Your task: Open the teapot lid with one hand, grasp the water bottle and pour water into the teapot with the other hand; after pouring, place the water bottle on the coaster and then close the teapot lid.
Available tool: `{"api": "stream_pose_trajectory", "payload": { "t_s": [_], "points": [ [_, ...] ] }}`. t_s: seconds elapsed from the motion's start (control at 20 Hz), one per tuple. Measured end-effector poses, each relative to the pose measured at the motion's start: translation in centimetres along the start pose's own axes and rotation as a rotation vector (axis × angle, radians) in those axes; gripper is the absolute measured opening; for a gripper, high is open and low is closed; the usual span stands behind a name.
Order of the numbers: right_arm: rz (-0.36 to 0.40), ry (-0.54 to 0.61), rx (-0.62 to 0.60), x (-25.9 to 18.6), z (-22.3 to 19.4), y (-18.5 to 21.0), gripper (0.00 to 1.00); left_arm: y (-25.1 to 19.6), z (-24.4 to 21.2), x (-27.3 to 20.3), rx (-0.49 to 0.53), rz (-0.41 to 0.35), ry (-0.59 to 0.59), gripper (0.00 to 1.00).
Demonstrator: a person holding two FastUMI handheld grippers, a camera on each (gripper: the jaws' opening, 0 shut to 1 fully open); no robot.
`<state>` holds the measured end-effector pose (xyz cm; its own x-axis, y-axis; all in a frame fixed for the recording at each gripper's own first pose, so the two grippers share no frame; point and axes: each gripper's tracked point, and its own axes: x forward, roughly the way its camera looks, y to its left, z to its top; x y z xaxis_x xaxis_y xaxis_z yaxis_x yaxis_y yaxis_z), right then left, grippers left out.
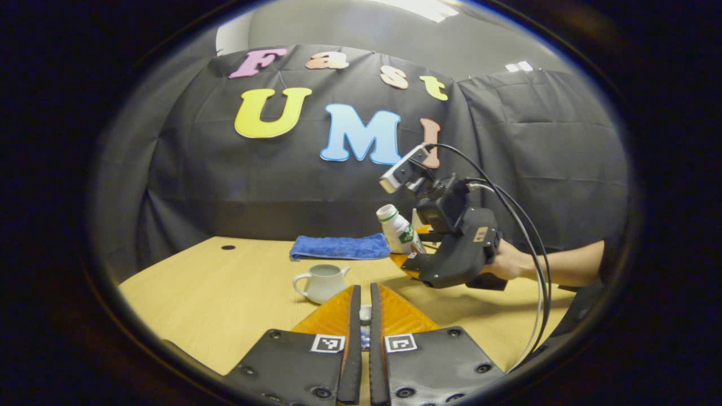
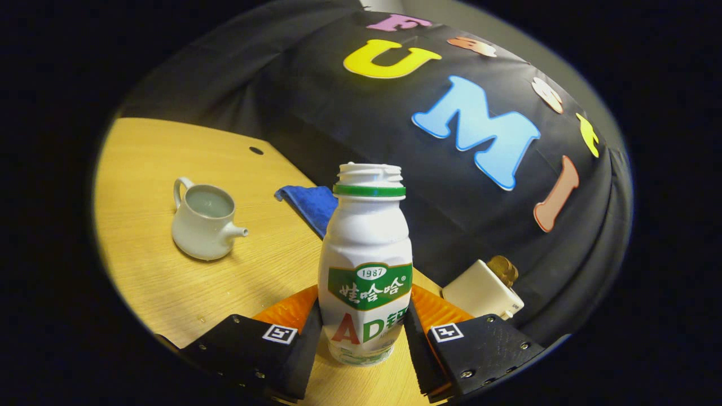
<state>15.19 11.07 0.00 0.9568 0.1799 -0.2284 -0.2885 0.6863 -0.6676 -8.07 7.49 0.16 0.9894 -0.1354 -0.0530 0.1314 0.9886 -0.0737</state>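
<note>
One teapot (image 2: 204, 221) stands on the wooden table (image 2: 146, 169) with its lid off and water showing inside; in the right gripper view its handle points toward the table's far edge and its spout toward the bottle. One water bottle (image 2: 365, 265), white with no cap on its neck, sits between the two fingers of the right gripper (image 2: 364, 330), both pressed against its lower sides. In the left gripper view the bottle (image 1: 398, 228) hangs tilted above the table, off to the spout side of the teapot (image 1: 322, 282), with a hand (image 1: 507, 262) behind the right gripper (image 1: 420, 248).

The left gripper (image 1: 364, 307) has its two fingers drawn nearly together on a small pale thing (image 1: 365, 313), probably the lid, though too little shows to be sure.

One folded blue cloth (image 1: 340, 247) lies along the far edge of the table. One white box (image 2: 482, 290) with a brown round piece sits near the table's edge by the wall.
</note>
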Motion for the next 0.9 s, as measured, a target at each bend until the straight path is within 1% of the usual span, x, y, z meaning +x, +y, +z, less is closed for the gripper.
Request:
{"api": "stream_pose_trajectory", "payload": {
  "t_s": [0.05, 0.1, 0.15, 0.2, 0.25, 0.45, 0.5, 0.55, 0.6, 0.9],
  "points": [
    [0.004, -0.002, -0.041, 0.4, 0.5, 0.3, 0.71, 0.0, -0.2, -0.3, -0.001, -0.004, 0.005, 0.16],
    [0.007, -0.003, -0.083, 0.6, 0.8, 0.5, 0.71, 0.1, -0.3, -0.6, -0.002, -0.005, 0.005, 0.12],
    [0.007, -0.001, -0.121, 0.9, 1.0, 0.8, 0.71, 0.1, -0.2, -0.9, -0.001, -0.003, 0.0, 0.17],
    [0.009, 0.002, -0.161, 1.1, 1.2, 1.0, 0.72, 0.2, -0.1, -1.2, 0.002, 0.0, -0.005, 0.16],
    [0.011, 0.007, -0.203, 1.5, 1.2, 1.2, 0.72, 0.3, 0.1, -1.5, 0.007, 0.003, -0.009, 0.12],
    [0.012, 0.011, -0.379, 1.8, 1.7, 1.2, 0.71, 0.1, 0.3, -1.9, 0.043, 0.004, -0.015, 0.12],
    [0.008, 0.01, -0.423, 2.0, 1.9, 1.3, 0.72, 0.1, 0.3, -1.9, 0.053, 0.005, -0.015, 0.16],
    [0.004, 0.013, -0.468, 2.3, 1.8, 1.3, 0.71, 0.1, 0.1, -1.9, 0.06, 0.004, -0.014, 0.12],
    [0.001, 0.013, -0.511, 2.4, 1.9, 1.3, 0.71, 0.0, 0.0, -2.0, 0.063, 0.004, -0.011, 0.16],
    [-0.017, -0.02, -0.663, 2.9, 3.4, 1.6, 0.71, 0.4, -0.7, -2.1, 0.053, 0.012, 0.006, 0.16]
  ]
}}
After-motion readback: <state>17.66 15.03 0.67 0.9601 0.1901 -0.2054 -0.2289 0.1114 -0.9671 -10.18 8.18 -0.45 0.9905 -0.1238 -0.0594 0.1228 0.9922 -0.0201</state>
